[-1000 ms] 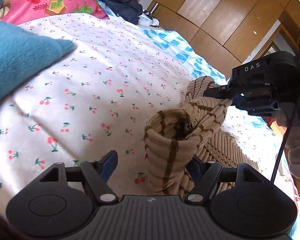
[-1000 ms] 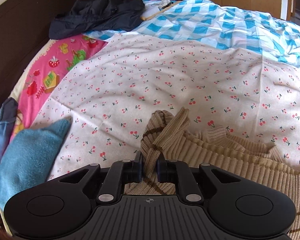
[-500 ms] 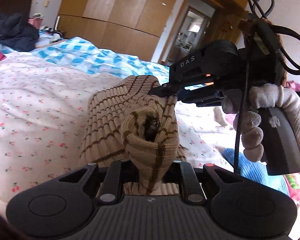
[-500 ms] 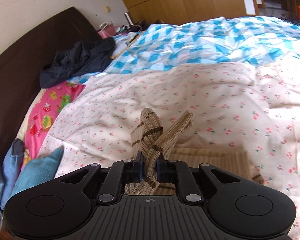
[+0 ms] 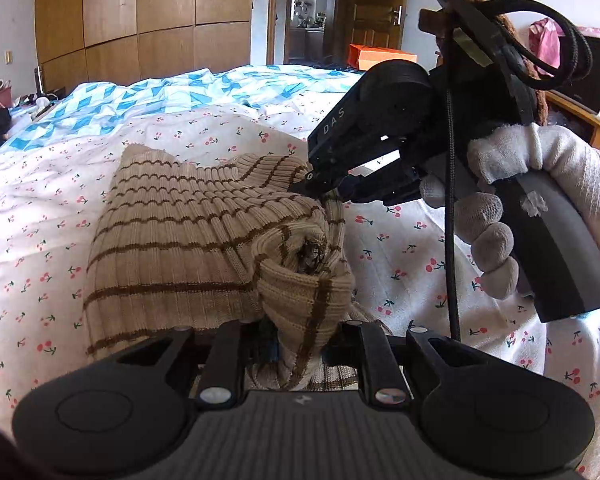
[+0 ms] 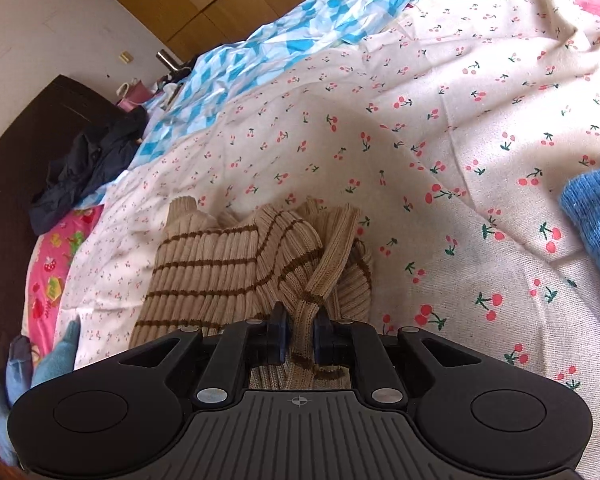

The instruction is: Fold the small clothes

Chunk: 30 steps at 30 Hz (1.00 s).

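**Both grippers clamped on striped knit**

On the cherry-print sheet (image 5: 40, 216), the tan striped knit garment (image 5: 172, 240) lies half lifted. Your left gripper (image 5: 300, 344), its jaws just closed, pinches one bunched end; your right gripper (image 6: 299, 338) clamps another fold, beside your gloved hand (image 5: 540, 200).

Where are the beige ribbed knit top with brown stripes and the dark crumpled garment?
Beige ribbed knit top with brown stripes (image 5: 172, 248): left wrist view, on its flat striped body.
Dark crumpled garment (image 6: 88, 168): right wrist view, on its middle folds.

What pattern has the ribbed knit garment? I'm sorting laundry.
Beige ribbed knit garment with thin brown stripes; clearest in the left wrist view.
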Tool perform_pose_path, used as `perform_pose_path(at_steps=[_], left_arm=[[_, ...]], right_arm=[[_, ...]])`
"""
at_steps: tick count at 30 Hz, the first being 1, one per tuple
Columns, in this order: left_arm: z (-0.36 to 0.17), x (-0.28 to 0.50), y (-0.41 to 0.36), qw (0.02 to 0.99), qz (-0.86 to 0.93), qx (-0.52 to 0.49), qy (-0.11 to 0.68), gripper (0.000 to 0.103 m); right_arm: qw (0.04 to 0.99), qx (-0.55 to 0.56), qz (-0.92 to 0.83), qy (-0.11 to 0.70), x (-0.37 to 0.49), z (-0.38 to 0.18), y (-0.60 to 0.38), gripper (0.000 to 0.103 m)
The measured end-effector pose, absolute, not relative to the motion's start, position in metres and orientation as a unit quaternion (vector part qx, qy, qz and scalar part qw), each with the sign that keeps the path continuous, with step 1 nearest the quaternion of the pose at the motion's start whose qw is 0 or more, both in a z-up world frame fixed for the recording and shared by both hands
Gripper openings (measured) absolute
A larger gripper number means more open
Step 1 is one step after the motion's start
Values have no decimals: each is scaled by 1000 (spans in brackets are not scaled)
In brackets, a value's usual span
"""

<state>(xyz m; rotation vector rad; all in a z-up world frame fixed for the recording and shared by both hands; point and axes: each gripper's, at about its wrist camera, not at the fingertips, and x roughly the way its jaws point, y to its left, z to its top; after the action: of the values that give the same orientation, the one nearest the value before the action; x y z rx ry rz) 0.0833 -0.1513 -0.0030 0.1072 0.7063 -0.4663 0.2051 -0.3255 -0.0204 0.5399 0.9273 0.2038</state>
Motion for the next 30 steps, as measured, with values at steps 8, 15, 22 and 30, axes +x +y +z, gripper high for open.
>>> perform_pose_path(at_steps=[8, 15, 22, 30], left_arm=[[-5, 68, -166, 911, -241, 88, 322, 23], [-4, 60, -173, 894, -285, 102, 331, 42], [9, 40, -141, 872, -331, 79, 353, 45], [27, 45, -85, 903, -268, 32, 335, 45]], right_arm=[[857, 264, 98, 432, 206, -19, -331, 12], [852, 265, 94, 442, 204, -27, -336, 20], [860, 271, 114, 417, 154, -2, -347, 23], [858, 216, 174, 432, 96, 1, -305, 22]])
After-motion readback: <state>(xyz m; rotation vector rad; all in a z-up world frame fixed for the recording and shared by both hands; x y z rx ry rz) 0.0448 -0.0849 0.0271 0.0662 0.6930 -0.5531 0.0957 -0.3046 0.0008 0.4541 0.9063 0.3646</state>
